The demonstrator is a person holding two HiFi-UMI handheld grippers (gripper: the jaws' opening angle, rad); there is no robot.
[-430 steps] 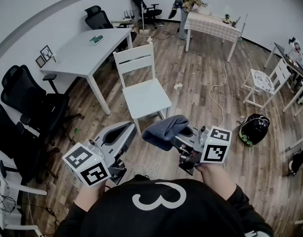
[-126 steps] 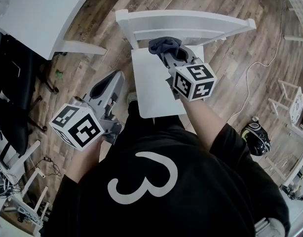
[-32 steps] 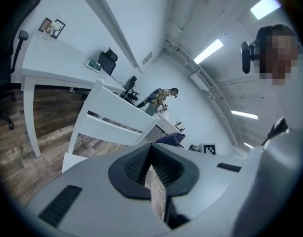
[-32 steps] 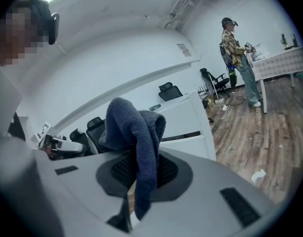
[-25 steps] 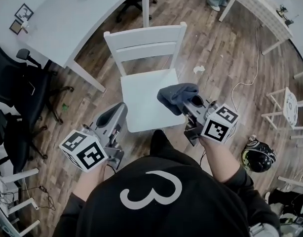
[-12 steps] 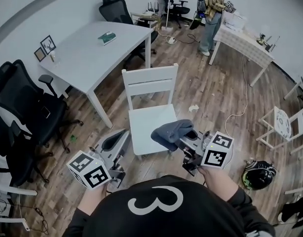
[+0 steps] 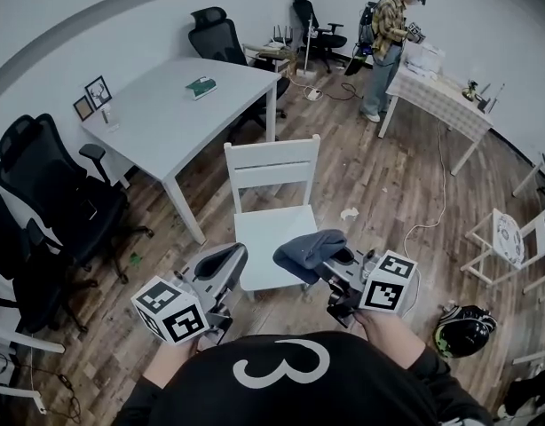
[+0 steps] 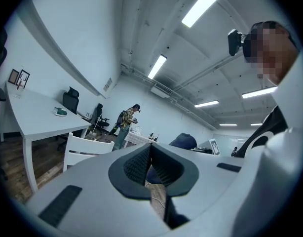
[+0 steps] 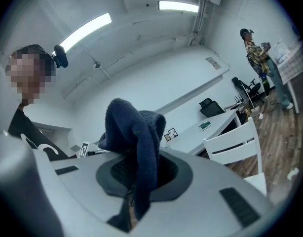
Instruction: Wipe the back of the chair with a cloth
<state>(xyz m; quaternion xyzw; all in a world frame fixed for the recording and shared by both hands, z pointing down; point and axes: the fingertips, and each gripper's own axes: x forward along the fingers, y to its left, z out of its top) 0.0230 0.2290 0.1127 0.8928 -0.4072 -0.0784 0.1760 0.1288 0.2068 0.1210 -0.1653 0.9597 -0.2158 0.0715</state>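
You are holding both grippers low, just in front of your chest. Your left gripper is showing its jaws pressed together with nothing between them; only a sliver of floor is showing through the slit. Your right gripper is pinching the cloth. Its jaws are closing on a fold of the dark fabric, while the rest is bunching over the tips and drooping toward your left.

Just beyond the cloth, the chair is standing with its seat edge toward you. In the head view the cloth is hanging over the seat's near right corner, and it is not touching the seat as far as I can tell. The back is rising at the far side of the seat, ahead and a little left of the right gripper. That is putting the whole seat between the cloth and the surface you are meant to wipe.

The rails of the back are running left to right across your line of reach, with the front face looking at you. The right gripper is the nearer one and is carrying the cloth. So I am judging that the coming move is asking for a forward reach over the seat with that hand, then sideways strokes along the rails. The left gripper is idling off the seat's left corner.

Beyond the chair, a table is standing apart from it, leaving room behind the back.
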